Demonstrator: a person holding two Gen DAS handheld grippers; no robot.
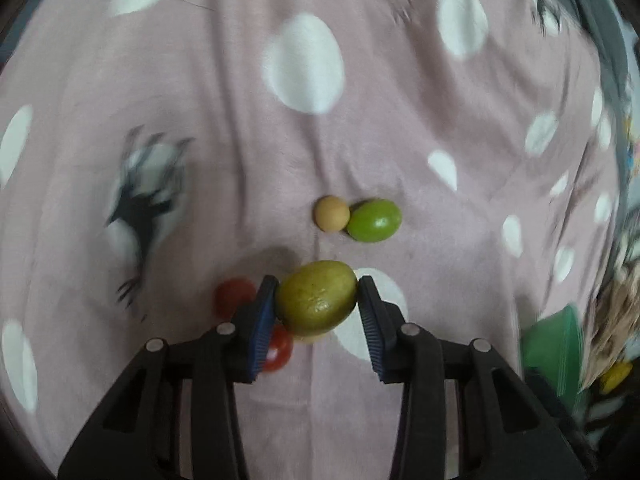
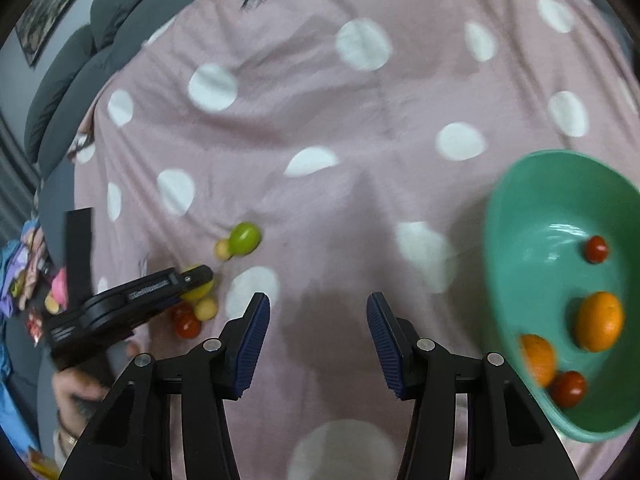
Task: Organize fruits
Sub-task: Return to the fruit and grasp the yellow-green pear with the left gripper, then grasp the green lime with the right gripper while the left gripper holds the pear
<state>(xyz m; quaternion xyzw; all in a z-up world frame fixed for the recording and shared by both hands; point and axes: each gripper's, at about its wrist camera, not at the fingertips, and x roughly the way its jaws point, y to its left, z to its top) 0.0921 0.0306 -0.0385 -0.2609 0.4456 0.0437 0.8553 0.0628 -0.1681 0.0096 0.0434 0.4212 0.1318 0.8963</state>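
Note:
My left gripper [image 1: 318, 296] is shut on a yellow-green fruit [image 1: 316, 295] and holds it just above the pink dotted blanket [image 1: 240, 140]. Two red tomatoes [image 1: 234, 296] lie beside and below its left finger. A small tan ball fruit [image 1: 331, 213] touches a green lime [image 1: 374, 220] farther ahead. My right gripper [image 2: 318, 312] is open and empty over the blanket. In its view the left gripper [image 2: 196, 280] sits at the left with the fruit cluster [image 2: 240, 238]. A green bowl [image 2: 520, 208] at right holds two oranges [image 2: 600, 320] and two tomatoes [image 2: 597, 249].
The green bowl also shows at the right edge of the left wrist view [image 1: 552, 344]. A dark grey cushion or headboard [image 2: 64, 80] borders the blanket at upper left. Colourful clutter [image 2: 24, 272] lies at the far left beside the person's hand [image 2: 76, 392].

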